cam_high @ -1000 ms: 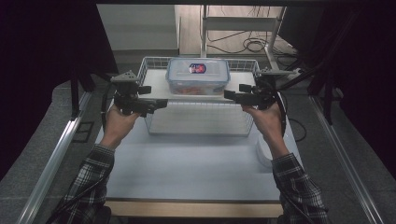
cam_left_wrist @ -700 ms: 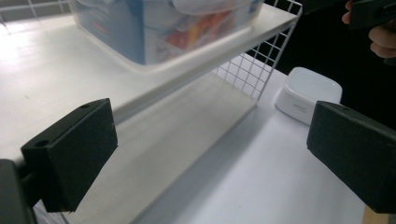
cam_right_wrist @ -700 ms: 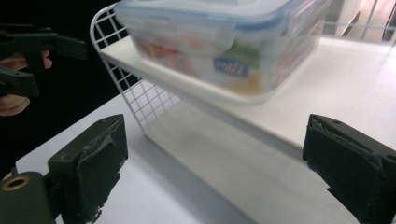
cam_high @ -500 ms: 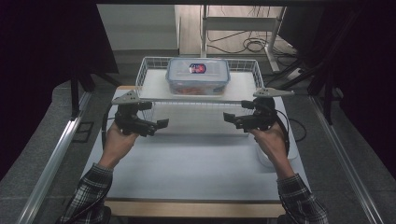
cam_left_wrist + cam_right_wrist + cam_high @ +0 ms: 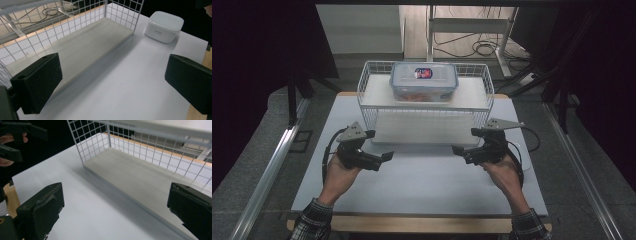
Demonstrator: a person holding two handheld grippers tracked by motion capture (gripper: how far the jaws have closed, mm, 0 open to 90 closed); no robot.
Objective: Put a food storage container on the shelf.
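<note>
**Both tools empty and spread in front of the wire rack; lidded container on the upper shelf**

Nearest the person, the left tool [image 5: 384, 157] and the right tool [image 5: 458, 150] hang just above the white worktop [image 5: 422, 187], one in each hand, pointing inward toward each other. The left gripper view and the right gripper view each show the black jaws set wide apart with nothing between them.

Beyond the tools stands the white wire rack [image 5: 367, 107], its pale lower shelf [image 5: 82, 52] bare. A small white tub [image 5: 163, 26] sits on the worktop near the rack's right end.

Farthest off, the clear lidded container [image 5: 424, 80] rests flat on the rack's upper shelf, about midway along it, a dark label on its lid and something reddish inside.

Assessment: the container appears to be rigid plastic with a clipped lid, stiff enough to take a firm pinch, though its smooth walls are likely slippery. Its weight is judged moderate, depending on contents. It looks too broad for one jaw span, so a hold at the two short ends, one tool under each lid rim, seems soundest, lifting level clear of the wire edge.
</note>
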